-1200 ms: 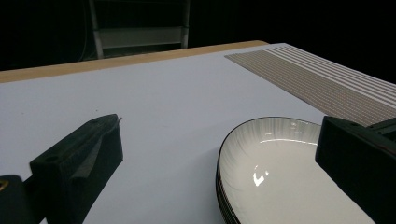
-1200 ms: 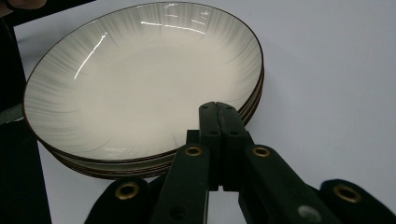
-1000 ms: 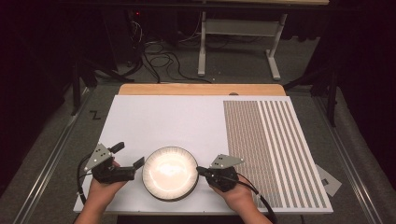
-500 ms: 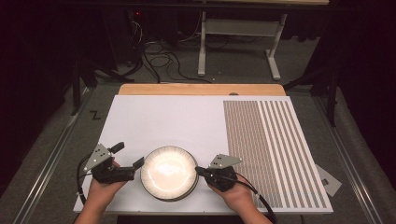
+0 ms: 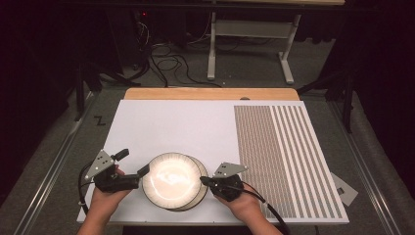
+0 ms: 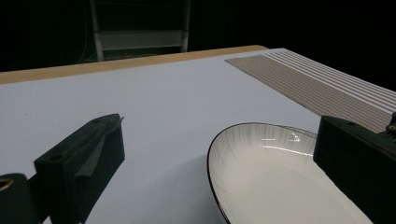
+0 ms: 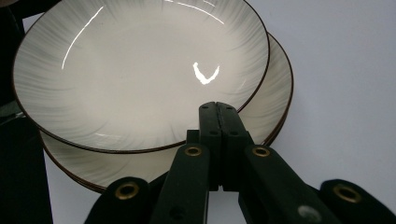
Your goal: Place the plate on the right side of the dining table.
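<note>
ok, two stacked plates at the board's near edge, six o'clock of its centre. top plate (image 5: pixel 171 177) sits shifted toward nine on the lower plate (image 5: pixel 199 192). left gripper (image 5: pixel 133 170) at nine o'clock, tongs wide apart, one jaw at the top plate's rim. right gripper (image 5: pixel 205 181) at three o'clock, tongs pressed together, tips over the plates' rims, whether touching unclear.

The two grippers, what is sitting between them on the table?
Two stacked plates: the top plate sits shifted on the bottom plate, between the left gripper and right gripper, in the high view.
</note>
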Demonstrator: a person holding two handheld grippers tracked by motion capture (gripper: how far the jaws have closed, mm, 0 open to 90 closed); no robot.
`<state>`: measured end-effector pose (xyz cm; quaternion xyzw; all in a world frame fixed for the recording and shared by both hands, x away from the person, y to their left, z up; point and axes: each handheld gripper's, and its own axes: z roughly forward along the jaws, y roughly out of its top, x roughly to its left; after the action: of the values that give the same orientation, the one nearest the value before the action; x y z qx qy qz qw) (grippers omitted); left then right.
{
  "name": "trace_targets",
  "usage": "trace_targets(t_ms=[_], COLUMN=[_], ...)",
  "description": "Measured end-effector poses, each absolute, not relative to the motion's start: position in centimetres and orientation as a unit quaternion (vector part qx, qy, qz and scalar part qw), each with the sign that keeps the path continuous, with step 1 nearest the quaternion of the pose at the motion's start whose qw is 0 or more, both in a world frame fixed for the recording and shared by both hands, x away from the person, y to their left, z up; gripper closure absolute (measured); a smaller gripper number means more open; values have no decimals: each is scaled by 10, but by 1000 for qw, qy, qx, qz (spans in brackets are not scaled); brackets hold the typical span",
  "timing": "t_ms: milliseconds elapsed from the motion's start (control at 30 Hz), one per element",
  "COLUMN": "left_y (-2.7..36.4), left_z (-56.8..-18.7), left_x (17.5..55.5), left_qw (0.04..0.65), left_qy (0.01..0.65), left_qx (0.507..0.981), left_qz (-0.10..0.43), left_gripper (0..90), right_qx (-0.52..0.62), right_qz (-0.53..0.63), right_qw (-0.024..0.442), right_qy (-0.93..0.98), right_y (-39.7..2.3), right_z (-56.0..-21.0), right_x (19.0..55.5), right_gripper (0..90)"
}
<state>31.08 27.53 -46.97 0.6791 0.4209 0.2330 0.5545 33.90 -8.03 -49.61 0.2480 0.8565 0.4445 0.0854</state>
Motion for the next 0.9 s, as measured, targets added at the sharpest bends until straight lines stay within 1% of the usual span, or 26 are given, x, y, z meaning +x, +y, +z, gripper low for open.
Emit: trace_targets(t_ms=[300,900], left_y=[279,279], left_z=[-469,-469], left_x=[311,311], left_qw=[559,558], left_qy=[427,426], left_qx=[672,675], left_qz=[231,227], left_gripper=[27,32], right_qx=[246,249], right_qz=[441,444], right_qw=[86,78], right_qy=[859,857], right_y=[-76,-75], right_z=[-497,-497], right_x=[338,340], right_gripper=[900,900])
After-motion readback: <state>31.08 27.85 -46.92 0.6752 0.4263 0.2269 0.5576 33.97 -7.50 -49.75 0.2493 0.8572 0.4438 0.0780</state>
